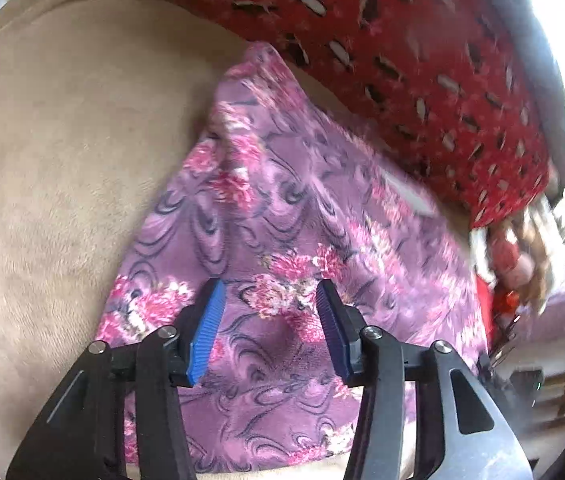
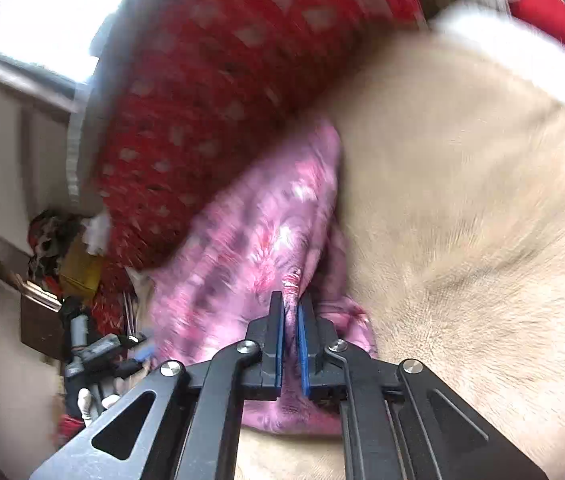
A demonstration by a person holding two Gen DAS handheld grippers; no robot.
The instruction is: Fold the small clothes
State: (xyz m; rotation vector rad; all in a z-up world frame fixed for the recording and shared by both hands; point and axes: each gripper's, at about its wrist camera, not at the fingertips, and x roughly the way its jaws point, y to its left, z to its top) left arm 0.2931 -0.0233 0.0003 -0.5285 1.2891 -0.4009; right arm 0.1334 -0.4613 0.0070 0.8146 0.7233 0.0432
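Note:
A small purple garment with pink flowers (image 1: 282,208) lies spread on a beige plush surface (image 1: 62,140). My left gripper (image 1: 270,292) is open just above its near part, blue pads (image 1: 206,332) wide apart, nothing between them. In the right wrist view the same garment (image 2: 250,240) is bunched and lifted into a ridge. My right gripper (image 2: 291,304) is shut on a pinched fold of its edge. The other gripper (image 2: 98,352) shows blurred at the lower left.
A red cloth with white and dark marks (image 1: 422,60) lies along the garment's far side, and also in the right wrist view (image 2: 210,92). Beige surface (image 2: 462,220) extends right. A bright window (image 2: 54,12), wall and clutter (image 2: 62,256) sit at left.

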